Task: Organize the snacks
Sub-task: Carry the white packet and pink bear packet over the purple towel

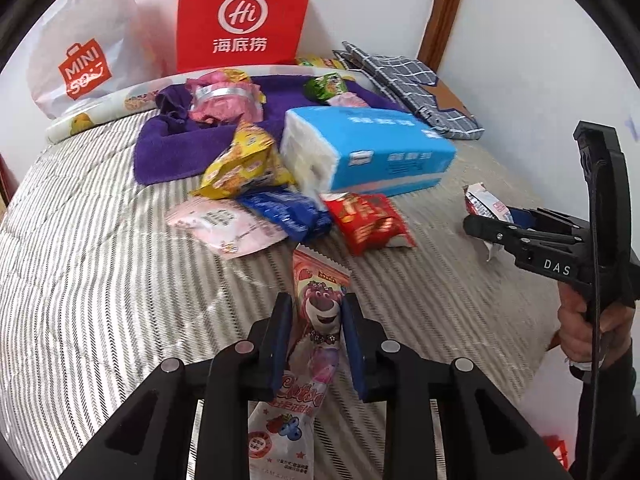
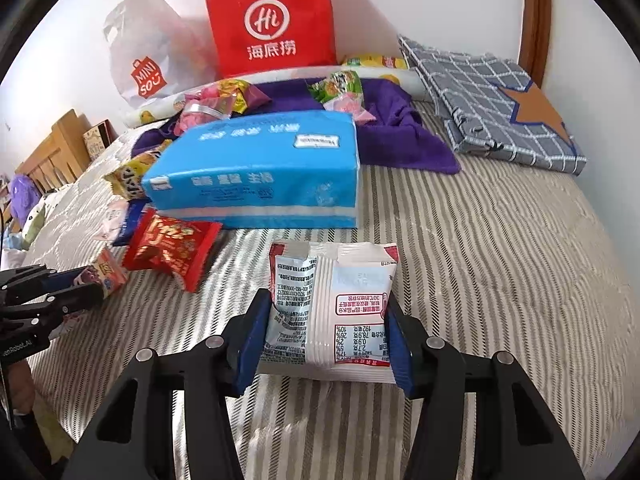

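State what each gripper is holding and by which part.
The left gripper pinches the pink bear snack packet across its middle. The right gripper clamps the white snack packet by its two side edges.

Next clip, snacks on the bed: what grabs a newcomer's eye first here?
Each gripper is shut on a snack: the left gripper on a pink bear-print packet, the right gripper on a white snack packet. Beyond them a big blue tissue pack lies mid-bed among loose snacks, with a red Haidilao bag upright against the wall.
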{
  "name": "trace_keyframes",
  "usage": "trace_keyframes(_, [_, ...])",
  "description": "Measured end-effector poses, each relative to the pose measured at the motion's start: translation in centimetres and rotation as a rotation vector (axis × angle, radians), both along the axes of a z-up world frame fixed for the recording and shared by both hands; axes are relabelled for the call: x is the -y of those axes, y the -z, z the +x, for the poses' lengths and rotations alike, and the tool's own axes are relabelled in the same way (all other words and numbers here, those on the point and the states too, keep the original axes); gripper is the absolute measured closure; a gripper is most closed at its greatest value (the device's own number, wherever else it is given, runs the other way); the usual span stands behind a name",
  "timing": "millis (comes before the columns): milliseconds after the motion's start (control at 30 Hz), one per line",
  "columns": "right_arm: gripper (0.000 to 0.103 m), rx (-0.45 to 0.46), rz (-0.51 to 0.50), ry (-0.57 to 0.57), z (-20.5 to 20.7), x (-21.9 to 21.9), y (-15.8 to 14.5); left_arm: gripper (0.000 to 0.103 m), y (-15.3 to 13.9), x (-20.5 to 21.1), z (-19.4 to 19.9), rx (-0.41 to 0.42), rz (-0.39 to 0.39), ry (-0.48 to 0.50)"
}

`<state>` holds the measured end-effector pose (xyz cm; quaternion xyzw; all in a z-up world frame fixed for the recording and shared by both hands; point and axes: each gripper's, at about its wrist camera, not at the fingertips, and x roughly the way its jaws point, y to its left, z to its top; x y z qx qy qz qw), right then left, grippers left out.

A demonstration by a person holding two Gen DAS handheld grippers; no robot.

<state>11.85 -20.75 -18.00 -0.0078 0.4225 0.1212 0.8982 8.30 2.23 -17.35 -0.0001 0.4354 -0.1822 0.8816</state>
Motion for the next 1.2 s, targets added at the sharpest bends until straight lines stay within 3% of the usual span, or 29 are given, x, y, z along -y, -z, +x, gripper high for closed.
trace_keyframes(267, [0.05,0.063,0.005,-0.037,-1.0,-0.4,-4.0,0.078,-3.4,1.7,0.8,0.014,-0.051,0.029])
trace_keyframes(467, [0.05,0.084,0.038,-0.042,0.8,-0.3,-7.2,0.079,-6.5,3.2,3.0,0.033,-0.076,0.029])
trace_keyframes(800, [0.05,0.103,0.052,-0.075,6.5,-0.6,-11.2,0.079,-10.2,4.9,8.1,0.042,-0.138,0.031])
trace_keyframes(1200, [0.05,0.14,0.085,-0.053,14.0,-0.6,-13.3,0.079,-12.9,4.1,14.7,0.07,-0.125,-0.006])
